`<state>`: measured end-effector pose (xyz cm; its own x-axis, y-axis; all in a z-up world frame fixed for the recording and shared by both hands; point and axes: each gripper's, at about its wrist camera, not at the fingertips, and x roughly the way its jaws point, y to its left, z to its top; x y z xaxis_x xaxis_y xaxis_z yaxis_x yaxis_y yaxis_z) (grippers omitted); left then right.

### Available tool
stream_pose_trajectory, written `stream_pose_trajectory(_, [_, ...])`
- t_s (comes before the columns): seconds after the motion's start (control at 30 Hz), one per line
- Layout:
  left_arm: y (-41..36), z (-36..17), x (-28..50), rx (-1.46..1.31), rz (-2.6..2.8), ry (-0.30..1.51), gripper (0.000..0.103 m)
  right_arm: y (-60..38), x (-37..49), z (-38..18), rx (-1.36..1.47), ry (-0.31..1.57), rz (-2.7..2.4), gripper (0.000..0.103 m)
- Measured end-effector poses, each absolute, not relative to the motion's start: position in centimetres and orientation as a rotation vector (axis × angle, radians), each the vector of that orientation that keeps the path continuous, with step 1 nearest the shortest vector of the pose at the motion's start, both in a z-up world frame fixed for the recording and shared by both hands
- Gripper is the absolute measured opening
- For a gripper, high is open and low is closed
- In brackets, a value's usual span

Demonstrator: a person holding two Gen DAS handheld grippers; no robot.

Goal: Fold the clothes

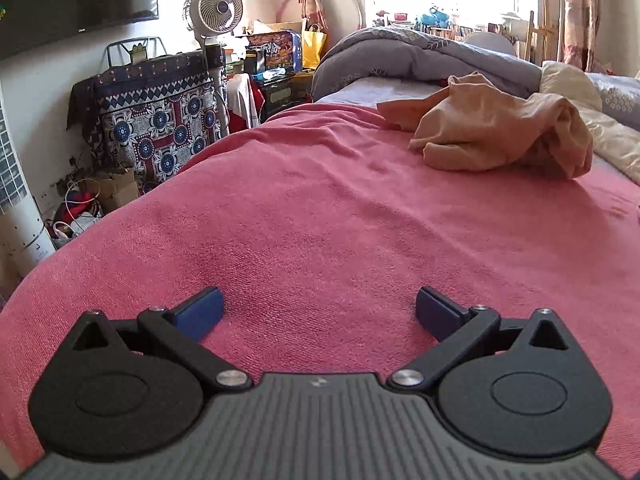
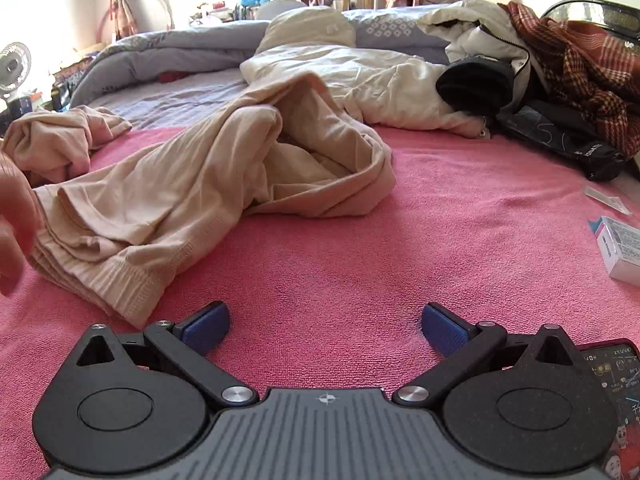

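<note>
Both my tongs are spread wide and hold nothing: my left gripper (image 1: 319, 312) and my right gripper (image 2: 325, 328) hover low over the pink towel blanket (image 1: 320, 208) covering the near part of the bed. The beige clothes (image 2: 192, 184) lie crumpled on it, far and left of my right gripper, a ribbed cuff nearest. A bare hand (image 2: 14, 220) shows at the left edge, just beside the cloth. At right lie a white box (image 2: 620, 252) and a phone (image 2: 616, 376); their print is too small to read. Farther off are a grey quilt (image 1: 420, 56), a cream duvet (image 2: 360, 72) and a plaid garment (image 2: 580, 60). A white fan (image 1: 218, 10) stands far left, by a patterned cloth (image 1: 160, 120).
</note>
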<state>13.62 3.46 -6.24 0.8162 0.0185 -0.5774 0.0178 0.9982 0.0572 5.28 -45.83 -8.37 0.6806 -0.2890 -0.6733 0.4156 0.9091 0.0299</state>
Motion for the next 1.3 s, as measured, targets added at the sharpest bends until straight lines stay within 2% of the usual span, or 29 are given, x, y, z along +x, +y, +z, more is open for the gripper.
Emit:
stream_pose_trajectory(0.9, [7.4,-6.9,12.8,-0.092,-0.061,0.529,0.103,-45.8,5.4,-8.6,0.186,0.717,-0.397,0.103])
stream_pose_trajectory(1.3, [6.6,-6.9,13.1,-0.052,-0.040,0.548,0.103,-46.0,5.3,-8.7,0.187,0.718,-0.397,0.103])
